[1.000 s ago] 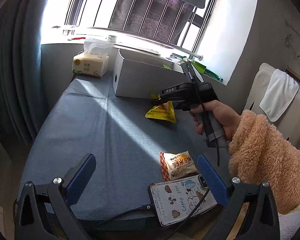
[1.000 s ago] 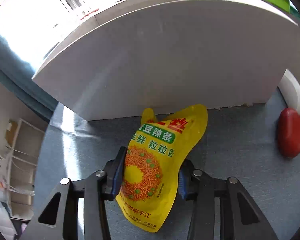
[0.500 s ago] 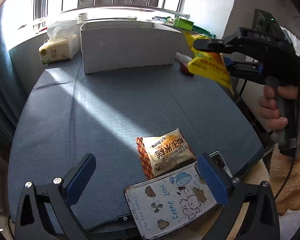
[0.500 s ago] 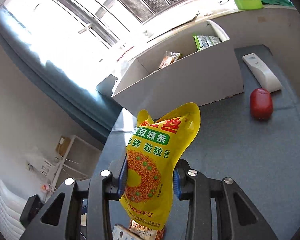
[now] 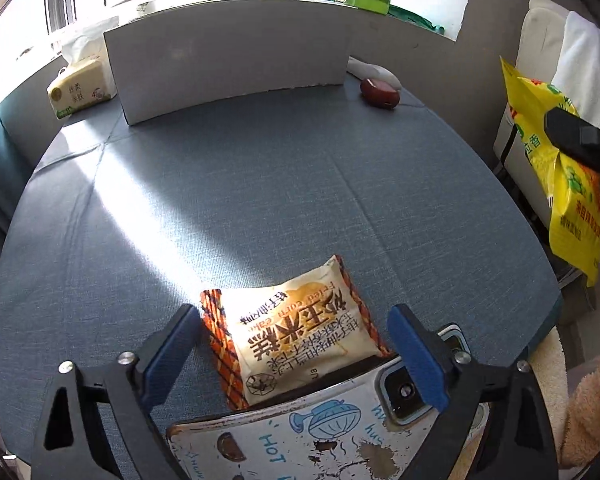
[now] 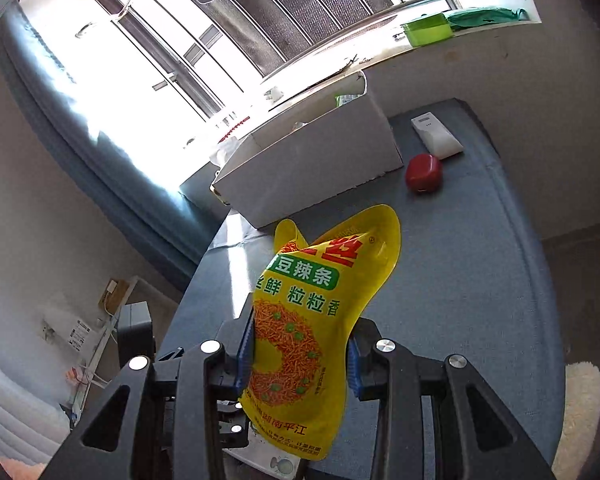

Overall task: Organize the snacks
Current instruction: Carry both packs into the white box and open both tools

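My right gripper (image 6: 300,354) is shut on a yellow snack pouch (image 6: 316,320) and holds it high above the blue table; the pouch also shows at the right edge of the left wrist view (image 5: 556,168). My left gripper (image 5: 296,356) is open, its blue pads on either side of an orange and cream corn-cake packet (image 5: 296,336) that lies flat near the table's front edge. A white open box (image 6: 312,164) stands at the far side of the table, with some packets inside; it also shows in the left wrist view (image 5: 228,56).
A phone in a cartoon case (image 5: 324,436) lies under my left gripper at the front edge. A red oval case (image 5: 379,93) and a white remote (image 6: 436,136) lie right of the box. A tissue pack (image 5: 80,88) stands left of it. Blue table (image 5: 220,184).
My right gripper has lifted the yellow pouch up and back from the box, to the right. My left gripper has moved down and forward around the corn-cake packet.
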`<state>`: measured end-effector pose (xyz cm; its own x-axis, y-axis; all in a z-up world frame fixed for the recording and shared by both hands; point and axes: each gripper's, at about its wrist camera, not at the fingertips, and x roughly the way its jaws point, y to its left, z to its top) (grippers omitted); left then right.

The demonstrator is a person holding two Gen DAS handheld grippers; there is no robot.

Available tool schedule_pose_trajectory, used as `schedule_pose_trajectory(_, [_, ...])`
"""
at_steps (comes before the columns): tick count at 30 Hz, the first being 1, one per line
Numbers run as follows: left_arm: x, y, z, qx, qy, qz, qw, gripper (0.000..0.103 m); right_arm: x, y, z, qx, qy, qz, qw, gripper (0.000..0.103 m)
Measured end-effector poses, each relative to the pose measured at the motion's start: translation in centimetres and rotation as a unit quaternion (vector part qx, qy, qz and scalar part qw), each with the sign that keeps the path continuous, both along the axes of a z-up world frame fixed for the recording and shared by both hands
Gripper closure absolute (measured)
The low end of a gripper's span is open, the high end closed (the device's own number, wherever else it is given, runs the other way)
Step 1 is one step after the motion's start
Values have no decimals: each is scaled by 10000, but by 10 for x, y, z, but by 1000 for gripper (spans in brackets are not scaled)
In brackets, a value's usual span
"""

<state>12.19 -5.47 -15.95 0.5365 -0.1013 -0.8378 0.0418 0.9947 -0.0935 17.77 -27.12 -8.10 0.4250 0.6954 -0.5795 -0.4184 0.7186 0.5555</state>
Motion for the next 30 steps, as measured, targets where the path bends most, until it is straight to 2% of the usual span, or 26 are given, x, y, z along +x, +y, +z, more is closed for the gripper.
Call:
schedule_pose_trajectory(1, [0,1,2,35,-42,-29,10000,27,0,1,-2,-22,0,4,10000,63])
schedule_pose_trajectory(2, [0,4,2,-18,-79,-63,9999,36,0,1,-2,-38,9,-11,10000,63])
schedule_pose_trajectory(7, [-5,14,10,-144,-291,-89,9994,47,-2,3,-4,-17,8,31,10000,63])
schedule_pose_trajectory(12, [-8,20,24,-190,-521,-206,9983,68,-2,8,-3,-80,-75,67,9999,63])
schedule_pose_trajectory(14, [-9,21,26,-249,-565,-246,9978,69,-1,10,-3,-133,-80,65,9999,63])
schedule_pose_trajectory(15, [-10,23,28,-319,-598,-256,9974,75,-1,11,-3,-124,-85,68,9999,63])
schedule_pose_trajectory(17, [-14,26,34,-477,-731,-256,9959,76,0,12,-4,-105,-67,91,9999,63])
schedule_pose_trajectory(20, [-17,29,46,-609,-892,-336,9936,83,-1,13,-4,-151,-79,84,9998,63])
schedule_pose_trajectory(26, [-23,33,78,-513,-1352,-370,9888,83,0,15,0,-161,-97,57,9998,63])
schedule_pose_trajectory(30, [-11,40,103,-462,-1605,-368,9853,83,5,21,9,-127,-198,127,9996,63])
